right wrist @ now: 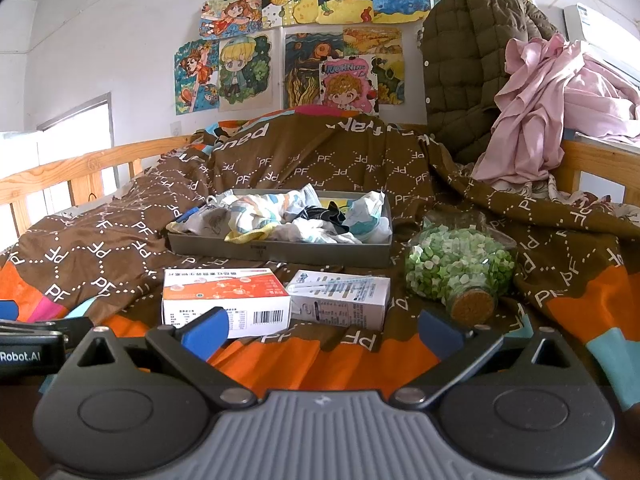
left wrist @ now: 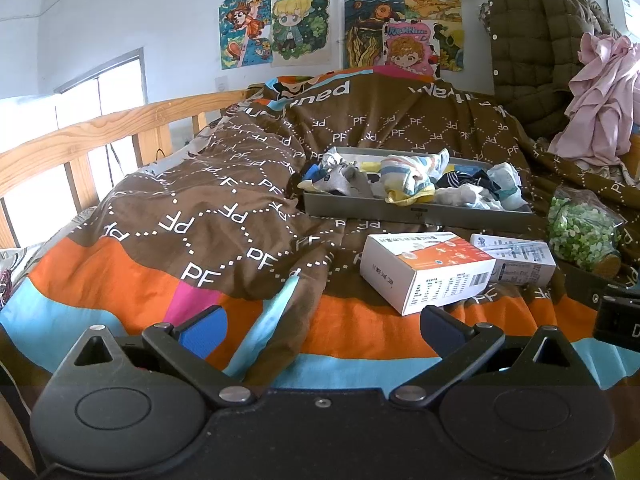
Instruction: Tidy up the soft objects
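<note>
A grey tray (left wrist: 420, 213) sits on the bed's brown quilt and holds a heap of small soft clothes (left wrist: 412, 184), several socks and underwear among them. It also shows in the right wrist view (right wrist: 280, 249) with the same clothes (right wrist: 288, 216). My left gripper (left wrist: 322, 332) is open and empty, low at the bed's near edge, well short of the tray. My right gripper (right wrist: 324, 334) is open and empty, just in front of the boxes.
Two cardboard boxes, an orange-white box (right wrist: 226, 304) and a smaller white box (right wrist: 340, 298), lie before the tray. A corked glass jar of green bits (right wrist: 460, 268) lies to the right. A green padded coat (right wrist: 472, 80) and pink cloth (right wrist: 540, 112) hang at the back right. A wooden rail (left wrist: 100, 136) runs along the left.
</note>
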